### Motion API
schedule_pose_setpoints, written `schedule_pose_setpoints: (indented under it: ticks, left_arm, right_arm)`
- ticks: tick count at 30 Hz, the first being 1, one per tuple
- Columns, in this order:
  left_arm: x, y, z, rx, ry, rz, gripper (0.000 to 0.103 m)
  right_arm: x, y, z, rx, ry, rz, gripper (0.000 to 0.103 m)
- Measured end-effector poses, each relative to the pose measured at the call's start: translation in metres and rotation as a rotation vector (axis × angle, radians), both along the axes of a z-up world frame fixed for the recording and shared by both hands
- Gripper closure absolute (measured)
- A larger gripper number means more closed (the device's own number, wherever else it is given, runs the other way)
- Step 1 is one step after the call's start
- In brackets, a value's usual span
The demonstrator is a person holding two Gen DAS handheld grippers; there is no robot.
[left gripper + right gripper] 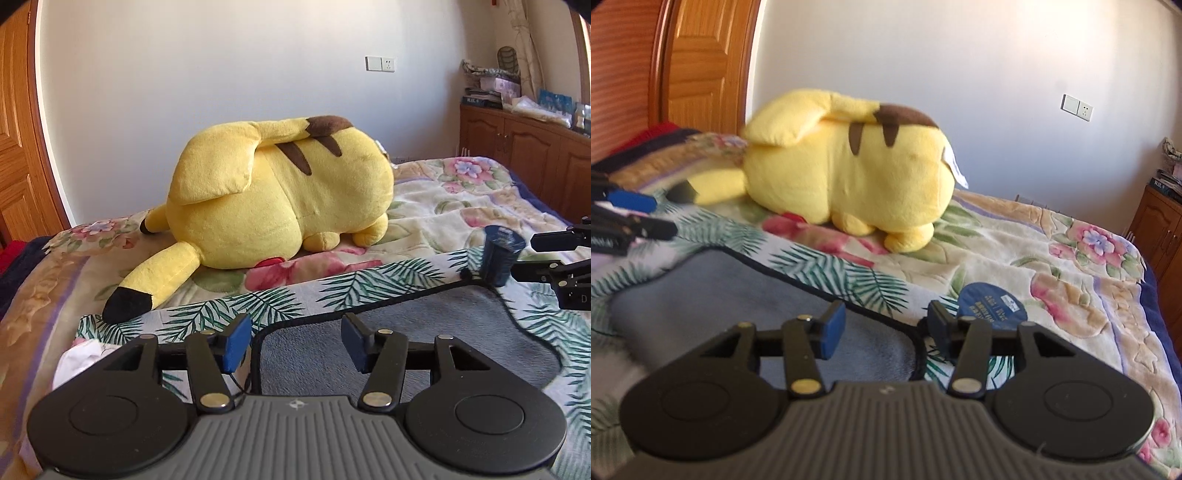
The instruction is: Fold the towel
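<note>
Towel [406, 332] is spread crosswise on bed [443, 206]; its far edge is straddled by both parted grippers, left [295, 343] and right [882, 325].

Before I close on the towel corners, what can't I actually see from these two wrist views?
- Towel near edge: hidden by each gripper's body, both views.
- Left gripper open over a corner; contact unclear.
- Right gripper: open, blurred.
- Blue tag print: too small.
- Plush face: turned away.
</note>
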State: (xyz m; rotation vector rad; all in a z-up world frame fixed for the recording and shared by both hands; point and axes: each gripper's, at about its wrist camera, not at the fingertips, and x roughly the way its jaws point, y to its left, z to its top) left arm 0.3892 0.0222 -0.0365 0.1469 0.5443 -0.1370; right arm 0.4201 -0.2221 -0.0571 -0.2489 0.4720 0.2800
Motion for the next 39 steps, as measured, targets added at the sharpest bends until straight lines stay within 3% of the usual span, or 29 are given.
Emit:
schedule_pose_setpoints:
  ticks: [8,14,16,23,30,36,39]
  left_arm:
    - [-0.059,-0.007,0.033,0.006,-0.006,-0.037,0.066]
    - [-0.095,-0.012,0.062,-0.001,-0.029,-0.059,0.058]
    - [-0.109,-0.012,0.068,-0.005,-0.046,-0.060,0.047]
    - [-0.152,-0.011,0.078,-0.005,-0.033,-0.076,0.045]
    - [-0.186,-0.016,0.088,0.006,-0.047,-0.082,0.035]
    - [-0.209,-0.019,0.095,-0.045,-0.059,-0.075,0.031]
    - [-0.220,-0.023,0.100,-0.049,-0.070,-0.083,0.025]
  right_arm:
    - [-0.060,-0.006,0.044,0.079,-0.007,0.004,0.053]
    - [-0.093,-0.008,0.069,0.099,-0.027,0.008,0.053]
    - [-0.102,-0.008,0.075,0.101,-0.033,0.008,0.053]
    - [-0.136,-0.010,0.086,0.109,-0.048,0.006,0.053]
    - [-0.164,-0.015,0.090,0.114,-0.048,-0.002,0.052]
    - [-0.183,-0.021,0.094,0.123,-0.055,-0.026,0.047]
    - [-0.191,-0.023,0.096,0.125,-0.060,-0.035,0.039]
